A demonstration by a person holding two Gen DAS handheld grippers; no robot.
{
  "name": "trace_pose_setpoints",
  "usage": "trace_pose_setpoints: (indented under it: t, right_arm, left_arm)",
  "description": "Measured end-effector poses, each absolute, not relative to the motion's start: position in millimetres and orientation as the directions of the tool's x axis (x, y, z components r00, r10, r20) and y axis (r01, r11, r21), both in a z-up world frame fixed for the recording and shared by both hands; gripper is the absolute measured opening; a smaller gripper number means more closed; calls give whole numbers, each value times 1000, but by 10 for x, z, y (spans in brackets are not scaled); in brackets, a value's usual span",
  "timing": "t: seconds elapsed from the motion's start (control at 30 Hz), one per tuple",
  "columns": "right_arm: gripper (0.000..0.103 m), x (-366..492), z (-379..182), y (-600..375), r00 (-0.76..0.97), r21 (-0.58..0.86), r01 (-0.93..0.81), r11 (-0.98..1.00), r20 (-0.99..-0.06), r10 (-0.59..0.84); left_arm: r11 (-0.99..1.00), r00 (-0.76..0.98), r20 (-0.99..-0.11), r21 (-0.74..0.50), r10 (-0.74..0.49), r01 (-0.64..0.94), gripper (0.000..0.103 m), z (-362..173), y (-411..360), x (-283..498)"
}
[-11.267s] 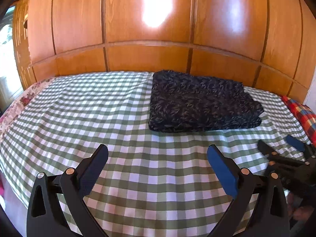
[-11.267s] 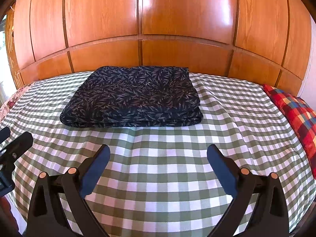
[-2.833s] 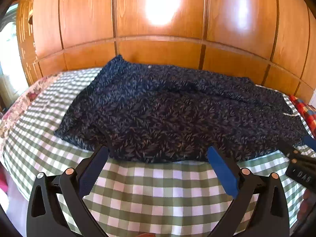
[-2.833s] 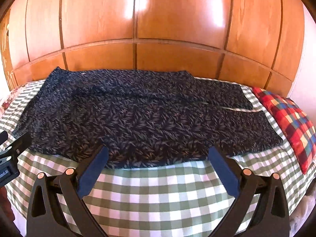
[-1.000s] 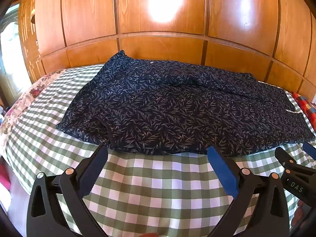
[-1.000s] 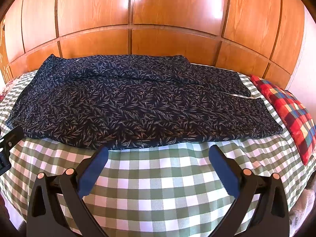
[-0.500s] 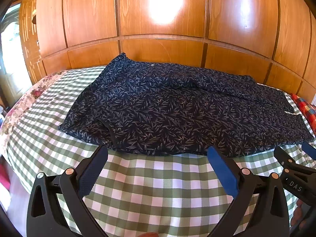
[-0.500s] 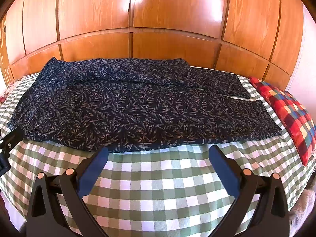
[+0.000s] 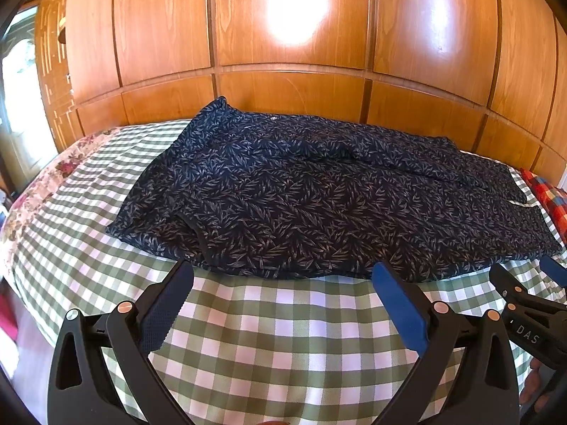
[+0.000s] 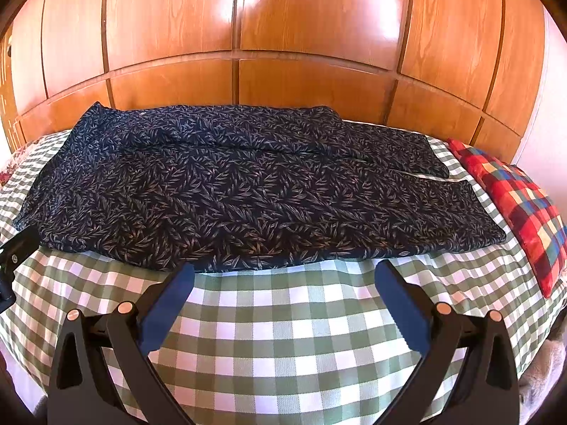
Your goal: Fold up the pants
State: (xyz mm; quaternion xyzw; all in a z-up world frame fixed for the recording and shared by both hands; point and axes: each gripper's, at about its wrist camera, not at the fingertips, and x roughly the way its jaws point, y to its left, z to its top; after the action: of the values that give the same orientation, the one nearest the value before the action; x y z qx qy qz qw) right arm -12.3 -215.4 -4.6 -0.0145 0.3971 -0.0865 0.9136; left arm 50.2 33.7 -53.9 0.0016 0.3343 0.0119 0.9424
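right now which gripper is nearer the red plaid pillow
Right. The right gripper hangs toward the red plaid pillow end of the bed; the left gripper sits farther along, at the waistband end.

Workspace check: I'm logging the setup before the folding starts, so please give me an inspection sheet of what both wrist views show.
Surface: bed with a green-and-white checked cover, lightly wrinkled.
Job's things: dark leaf-print pants spread out flat, waist to the left, legs toward the right, not yet folded.
Clutter: red plaid pillow at the right edge, beside the leg ends.
Grippers: left tongs open, empty, short of the pants' near edge; right tongs open, empty, likewise.
Cables: nothing seen.
Surroundings: glossy wooden panelled wall behind the bed; bright window at left.
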Motion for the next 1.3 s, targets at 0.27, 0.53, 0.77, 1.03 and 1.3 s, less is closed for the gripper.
trace_pose_setpoints:
  t: [0.27,0.53,0.77,1.03,1.3]
  right_arm:
    - [101,-132,-50,-2156,668,-95,146,985,-725,-169]
    - [101,-132,-54,-2157,668,-96,146,985,-725,-170]
    - [101,-139,-58,-2140,669,-97,147,984,-723,-171]
    - [101,-152,-74,-2120,667,-99,147,984,-725,-173]
    - [101,-154,-82,-2114,665,-102,144,984,-726,-173]
  left_arm:
    - [1000,780,-626,11,21,-18,100,-526,328,492]
    - [1000,782,-623,9,18,-16,100,-513,316,475]
    - [1000,786,-618,3,11,-12,100,-493,324,461]
    - [1000,792,-611,1,6,-7,100,-482,330,442]
    - [1000,791,-611,6,20,-21,100,-492,355,435]
